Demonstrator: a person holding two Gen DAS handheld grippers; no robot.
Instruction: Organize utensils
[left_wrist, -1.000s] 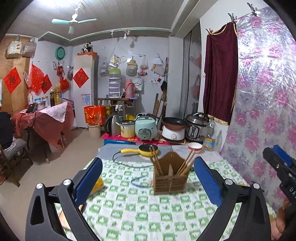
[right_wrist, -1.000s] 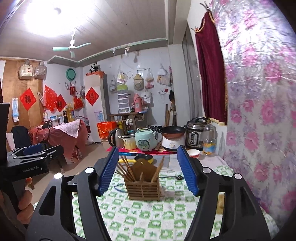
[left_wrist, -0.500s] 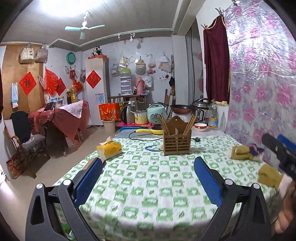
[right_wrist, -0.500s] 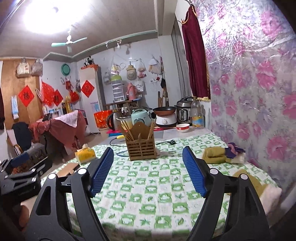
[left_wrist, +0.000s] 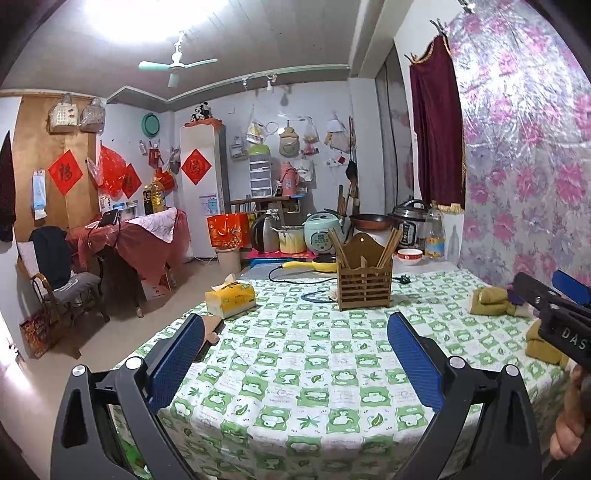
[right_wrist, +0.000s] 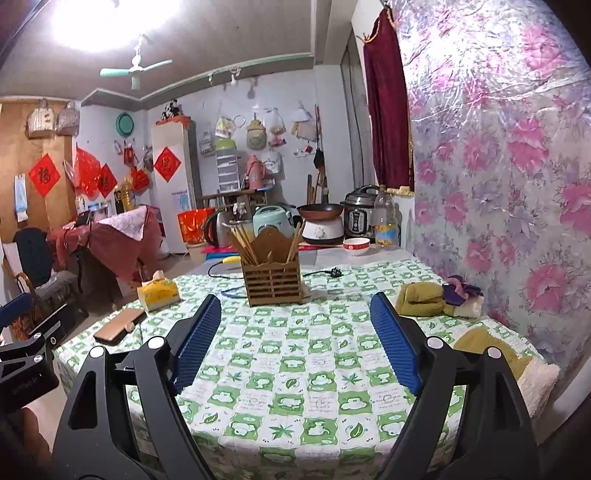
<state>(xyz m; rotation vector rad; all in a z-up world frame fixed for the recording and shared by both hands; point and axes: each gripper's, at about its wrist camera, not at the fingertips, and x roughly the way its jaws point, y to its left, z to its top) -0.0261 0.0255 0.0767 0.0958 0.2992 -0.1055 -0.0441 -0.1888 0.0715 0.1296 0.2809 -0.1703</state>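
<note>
A slatted wooden holder (right_wrist: 272, 281) on the table (right_wrist: 295, 369) keeps chopsticks (right_wrist: 244, 243) in both ends, while both grippers (left_wrist: 295, 338) (right_wrist: 295, 314) hang spread and empty.

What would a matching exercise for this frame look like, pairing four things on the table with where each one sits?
Things:
1. wooden utensil holder
2. tissue box
3. phone
4. red-and-white bowl

Places:
A. flat near the table's left edge, nearer the camera than the tissue box
B. middle of the checked tablecloth, chopsticks standing in it
C. far end of the table, beside the plastic bottle
D. left side of the table, a tissue sticking out on top

Pairs: 1-B, 2-D, 3-A, 4-C
</note>
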